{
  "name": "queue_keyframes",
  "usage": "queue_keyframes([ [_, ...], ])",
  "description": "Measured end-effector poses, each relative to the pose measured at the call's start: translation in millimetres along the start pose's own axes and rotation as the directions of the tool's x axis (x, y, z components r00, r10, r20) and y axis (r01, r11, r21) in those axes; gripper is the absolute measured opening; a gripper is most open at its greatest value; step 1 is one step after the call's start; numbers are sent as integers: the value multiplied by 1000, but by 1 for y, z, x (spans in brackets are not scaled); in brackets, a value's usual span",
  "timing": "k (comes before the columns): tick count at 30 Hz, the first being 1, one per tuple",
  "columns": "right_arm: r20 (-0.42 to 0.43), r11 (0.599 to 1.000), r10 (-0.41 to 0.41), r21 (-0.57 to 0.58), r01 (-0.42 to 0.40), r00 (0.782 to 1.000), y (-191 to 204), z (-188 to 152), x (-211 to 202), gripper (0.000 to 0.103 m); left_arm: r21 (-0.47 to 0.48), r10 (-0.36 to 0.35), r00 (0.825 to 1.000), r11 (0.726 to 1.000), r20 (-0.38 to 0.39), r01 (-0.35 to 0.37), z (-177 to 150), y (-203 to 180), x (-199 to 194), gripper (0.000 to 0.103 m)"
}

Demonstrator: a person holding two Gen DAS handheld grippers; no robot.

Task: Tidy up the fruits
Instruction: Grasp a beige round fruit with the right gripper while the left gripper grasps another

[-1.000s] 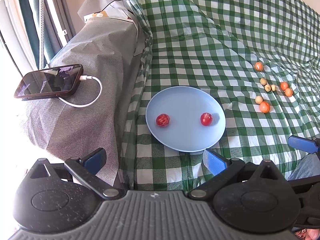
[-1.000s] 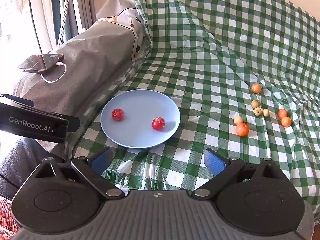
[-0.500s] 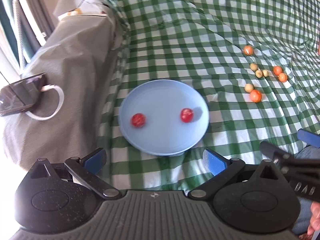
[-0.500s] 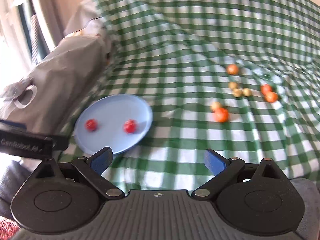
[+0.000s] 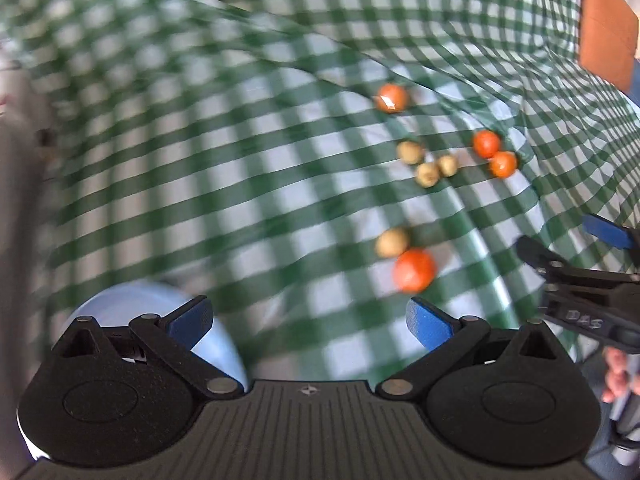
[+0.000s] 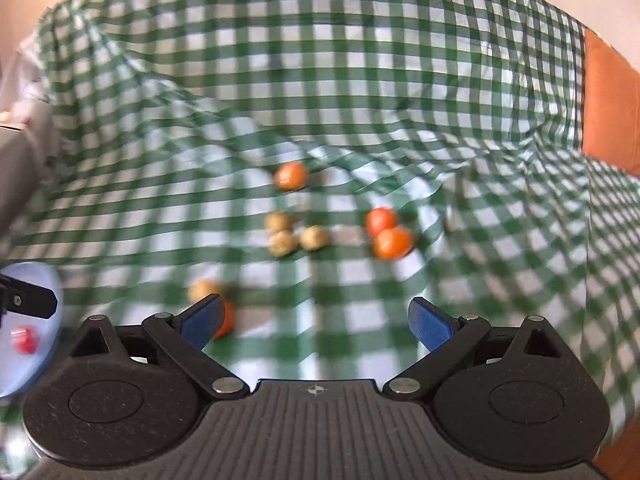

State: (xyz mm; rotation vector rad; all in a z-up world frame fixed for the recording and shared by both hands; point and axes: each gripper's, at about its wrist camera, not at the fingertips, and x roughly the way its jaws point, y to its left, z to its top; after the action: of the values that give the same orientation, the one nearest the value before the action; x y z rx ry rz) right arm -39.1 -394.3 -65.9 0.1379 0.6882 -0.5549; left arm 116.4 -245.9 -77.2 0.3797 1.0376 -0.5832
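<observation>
Both claws, left [image 5: 308, 322] and right [image 6: 316, 322], gape empty; blue plate [image 6: 24, 376] holds one visible red fruit [image 6: 24, 339].

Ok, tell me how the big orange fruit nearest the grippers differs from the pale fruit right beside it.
The big orange fruit is clearly larger than the pale fruit. It is bright orange-red, while the pale one is a dull yellow-tan. The orange one lies nearer the left gripper; the pale one lies just behind it. Both are round, lie close together on the checked cloth, outside the blue plate, and are not held.
</observation>
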Motion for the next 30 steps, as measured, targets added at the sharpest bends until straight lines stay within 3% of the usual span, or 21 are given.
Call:
queue_keyframes([
  [3,-1,1000,1,-30,-1,1000,-18,9,50,97,29,-55,997,998,-61,57,28,-19,47,103],
  [8,-28,994,49,-100,-52,998,-26,21,121,94,71,-37,987,996,-154,49,51,-37,107,103],
  [11,-40,989,77,-127,-81,996,-23,24,145,89,55,-61,984,996,-168,71,56,-35,120,102],
  [12,-31,986,94,-133,-97,995,-22,25,150,80,48,-67,982,996,-177,77,58,-35,124,102],
  [13,-35,984,116,-136,-119,993,-21,25,154,69,43,-78,980,995,-186,87,59,-34,126,96],
  [14,-51,981,135,-133,-140,990,-21,26,160,64,37,-90,977,994,-195,99,59,-33,127,86],
  [16,-54,981,160,-98,-164,986,-23,27,166,61,38,-89,977,994,-195,98,58,-33,128,78],
  [17,-51,982,163,-83,-167,985,-23,27,168,60,51,-83,980,994,-179,93,57,-33,126,60],
  [18,-45,983,164,-72,-166,986,-24,28,170,48,77,-71,984,993,-161,84,56,-33,124,47],
  [19,-32,984,163,-70,-165,986,-24,28,170,28,97,-57,986,993,-156,73,57,-35,118,29],
  [25,-27,994,97,-49,-98,995,-27,29,153,27,45,-60,987,997,-148,68,55,-18,100,29],
  [30,14,997,72,3,-72,997,-34,28,105,27,25,-43,997,999,-71,45,38,-5,60,29],
])
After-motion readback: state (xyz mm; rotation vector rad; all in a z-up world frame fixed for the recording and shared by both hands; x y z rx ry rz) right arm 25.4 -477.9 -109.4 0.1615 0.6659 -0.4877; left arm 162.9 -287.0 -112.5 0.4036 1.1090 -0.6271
